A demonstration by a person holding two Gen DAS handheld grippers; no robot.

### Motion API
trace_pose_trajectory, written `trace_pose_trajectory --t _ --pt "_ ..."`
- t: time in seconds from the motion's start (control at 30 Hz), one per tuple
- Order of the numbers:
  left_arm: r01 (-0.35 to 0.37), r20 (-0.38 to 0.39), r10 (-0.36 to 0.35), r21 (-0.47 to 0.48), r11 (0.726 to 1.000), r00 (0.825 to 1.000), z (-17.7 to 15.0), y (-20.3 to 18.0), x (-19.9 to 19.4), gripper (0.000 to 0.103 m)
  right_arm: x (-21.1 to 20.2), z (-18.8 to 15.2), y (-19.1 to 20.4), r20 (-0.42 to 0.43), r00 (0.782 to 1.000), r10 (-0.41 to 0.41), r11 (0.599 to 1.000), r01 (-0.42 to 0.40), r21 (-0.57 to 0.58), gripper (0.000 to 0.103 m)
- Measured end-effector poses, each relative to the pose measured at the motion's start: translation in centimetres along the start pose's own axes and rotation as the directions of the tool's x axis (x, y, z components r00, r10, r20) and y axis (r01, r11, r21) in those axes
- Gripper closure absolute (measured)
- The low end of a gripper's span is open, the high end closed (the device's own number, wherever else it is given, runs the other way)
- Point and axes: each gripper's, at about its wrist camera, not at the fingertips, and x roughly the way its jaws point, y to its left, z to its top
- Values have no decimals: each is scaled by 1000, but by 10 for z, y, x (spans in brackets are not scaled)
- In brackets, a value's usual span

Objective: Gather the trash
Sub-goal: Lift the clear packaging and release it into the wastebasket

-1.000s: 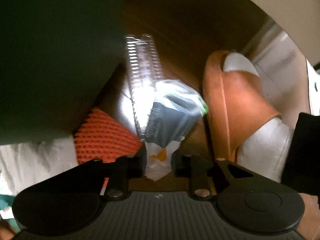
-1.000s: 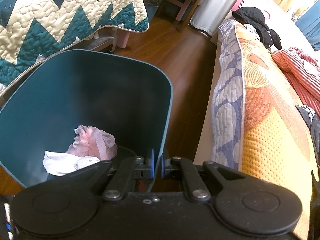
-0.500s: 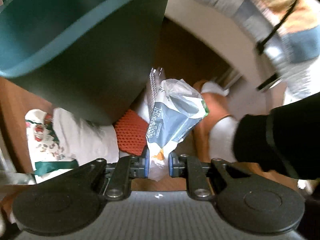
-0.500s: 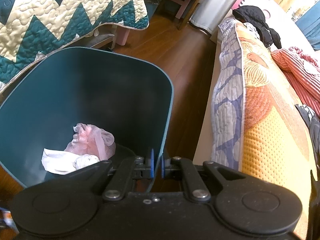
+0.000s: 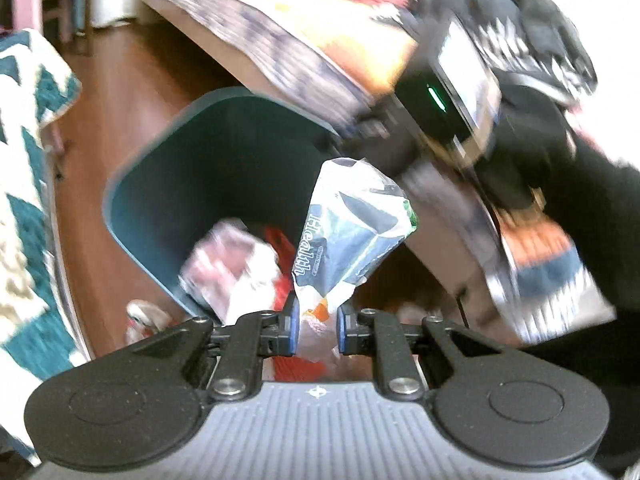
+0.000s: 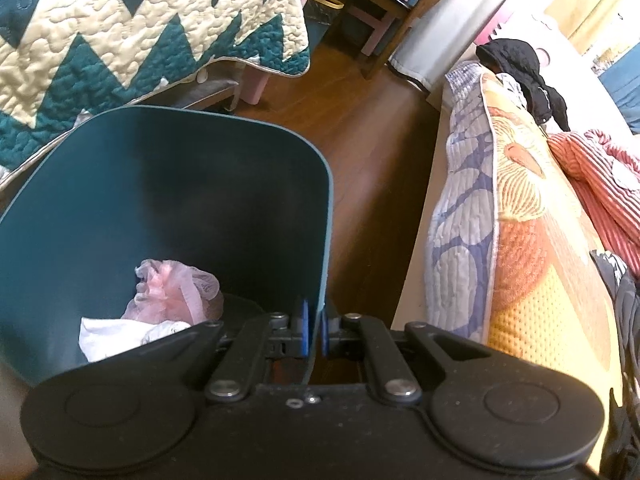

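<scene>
Pinched between the nearly closed blue pads of the left gripper (image 5: 317, 326), a crumpled plastic wrapper (image 5: 348, 232) is held above the open teal bin (image 5: 168, 184). The bin's rim (image 6: 326, 240) is clamped by the tightly closed right gripper (image 6: 314, 330), with pink netting (image 6: 176, 288) seen inside.

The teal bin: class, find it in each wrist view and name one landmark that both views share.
Left wrist view: the teal bin sits centre-left, beyond the left tool and its wrapper.
Right wrist view: it fills the lower left, its rim pinched in the right tool.
Shared landmark: the zigzag quilt, at left in both.
</scene>
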Motion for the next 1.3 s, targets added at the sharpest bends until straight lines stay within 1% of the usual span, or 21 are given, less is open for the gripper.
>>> trace_pose_trajectory --t 0.1,0.2,0.3,0.4,0.47,0.53,0.6,0.67,0.73,0.87,1.0,1.03,1.07,1.1,1.13,1.17,1.2,1.3 --pt "-44 12 44 -53 998 999 21 20 15 86 3 2 0 -7 1000 -11 1000 11 -7 97" --pt "-81 -21 79 -105 991 997 38 37 47 86 4 1 -2 -13 1000 -19 1000 19 -2 97" --pt "-107 -44 102 -110 988 994 51 42 81 86 6 -1 -7 -25 999 -34 999 35 11 97" --pt "-117 -88 107 -117 986 990 58 44 115 86 7 -3 -14 -32 998 -59 998 60 27 97" --pt "-104 -120 89 -122 987 989 60 45 136 86 6 -4 -16 -31 997 -71 997 72 29 98" --pt "-114 -152 95 -126 985 984 63 42 156 86 4 -5 -18 -29 997 -77 997 78 29 98" --pt "-133 -164 112 -127 983 980 63 39 168 86 3 -7 -18 -29 997 -75 997 76 28 98" --pt "-138 -179 112 -139 981 977 62 40 177 86 2 -8 -16 -27 997 -72 997 73 23 98" --pt "-144 -187 115 -155 977 976 60 40 181 85 -1 -9 -15 -26 997 -68 997 69 19 98" --pt "-156 -203 120 -176 972 972 54 41 181 78 -2 -11 -14 -26 997 -68 998 69 14 98" --pt "-159 -186 125 -181 970 975 53 39 171 72 -3 -12 -15 -28 997 -66 998 67 17 98" --pt "-155 -175 123 -182 971 977 53 37 168 65 -3 -12 -15 -28 997 -65 998 66 17 98" --pt "-151 -161 123 -180 972 979 53 36 164 49 -4 -12 -15 -27 998 -62 998 63 19 98" --pt "-143 -143 118 -174 974 983 52 34 159 45 -4 -11 -15 -28 998 -59 998 60 22 98" --pt "-138 -126 117 -167 976 985 51 30 154 38 -4 -11 -15 -28 998 -61 998 61 20 98" --pt "-143 -111 126 -160 977 986 50 27 148 36 -4 -11 -15 -29 998 -63 998 63 19 98" --pt "-142 -101 127 -155 978 987 50 25 144 36 -4 -11 -16 -30 998 -63 998 63 19 98" --pt "-107 -69 98 -145 984 993 49 20 127 35 -4 -12 -15 -31 997 -63 998 64 21 98"
